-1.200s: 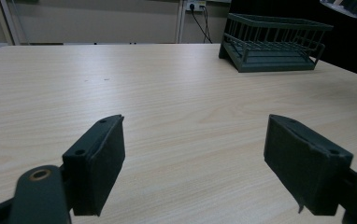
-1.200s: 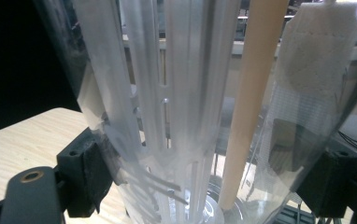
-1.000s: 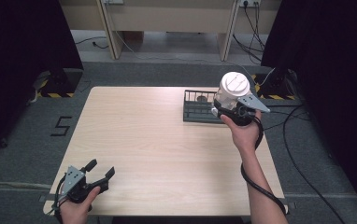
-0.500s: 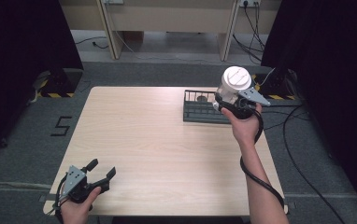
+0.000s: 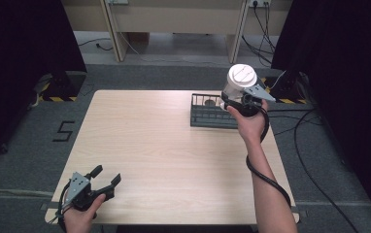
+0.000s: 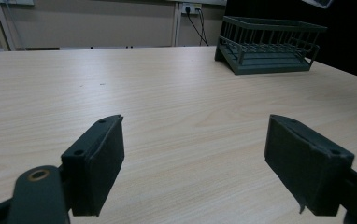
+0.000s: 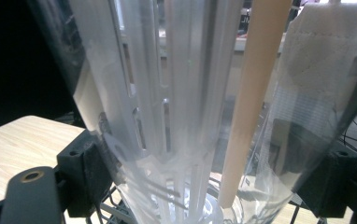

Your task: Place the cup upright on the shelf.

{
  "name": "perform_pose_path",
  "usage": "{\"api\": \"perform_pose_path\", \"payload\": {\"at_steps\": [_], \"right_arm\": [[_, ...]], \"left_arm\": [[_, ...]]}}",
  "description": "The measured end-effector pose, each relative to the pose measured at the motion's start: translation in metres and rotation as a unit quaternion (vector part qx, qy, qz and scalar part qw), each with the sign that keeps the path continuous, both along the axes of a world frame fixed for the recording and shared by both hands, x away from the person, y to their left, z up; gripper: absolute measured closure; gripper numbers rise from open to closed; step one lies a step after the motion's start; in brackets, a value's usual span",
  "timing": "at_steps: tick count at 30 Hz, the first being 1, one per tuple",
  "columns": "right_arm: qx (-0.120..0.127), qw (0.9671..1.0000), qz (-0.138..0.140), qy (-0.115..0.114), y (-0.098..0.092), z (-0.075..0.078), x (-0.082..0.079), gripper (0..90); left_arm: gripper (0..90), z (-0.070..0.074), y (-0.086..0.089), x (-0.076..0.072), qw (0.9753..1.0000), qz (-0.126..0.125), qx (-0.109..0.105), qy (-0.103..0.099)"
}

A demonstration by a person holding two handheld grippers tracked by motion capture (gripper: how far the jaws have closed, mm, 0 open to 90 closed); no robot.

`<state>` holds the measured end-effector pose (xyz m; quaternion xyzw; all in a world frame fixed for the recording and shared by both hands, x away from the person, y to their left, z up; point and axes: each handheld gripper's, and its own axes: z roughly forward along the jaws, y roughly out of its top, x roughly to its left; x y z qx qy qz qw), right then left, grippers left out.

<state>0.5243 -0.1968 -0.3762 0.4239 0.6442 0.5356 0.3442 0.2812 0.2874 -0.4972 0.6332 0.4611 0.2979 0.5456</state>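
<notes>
Pale wood table [image 5: 174, 145], dark wire rack [image 5: 212, 112] at far right. Right gripper [image 5: 232, 99] clamped on clear lidded jug [image 5: 239, 81], held above rack. Left gripper [image 5: 107, 175] idle, jaws apart. Likely placing step; next, lower it squarely.

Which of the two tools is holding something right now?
The right tool, raised over the wire rack, grips a clear container with a white lid. The left tool rests open and empty near the table's front edge.
</notes>
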Motion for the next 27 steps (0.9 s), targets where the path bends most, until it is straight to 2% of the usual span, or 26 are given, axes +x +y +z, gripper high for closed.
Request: {"api": "perform_pose_path", "payload": {"at_steps": [20, 27], "right_arm": [[-0.016, 0.9995, -0.005, 0.026, 0.002, -0.003, 0.029, 18.7], [-0.011, 0.9991, -0.008, 0.039, 0.004, -0.003, 0.041, 18.7]], "left_arm": [[19.6, 0.0, 0.0, 0.001, 1.0, 0.001, -0.002, 0.001], [19.6, 0.0, 0.0, 0.001, 1.0, 0.001, -0.002, 0.001]]}}
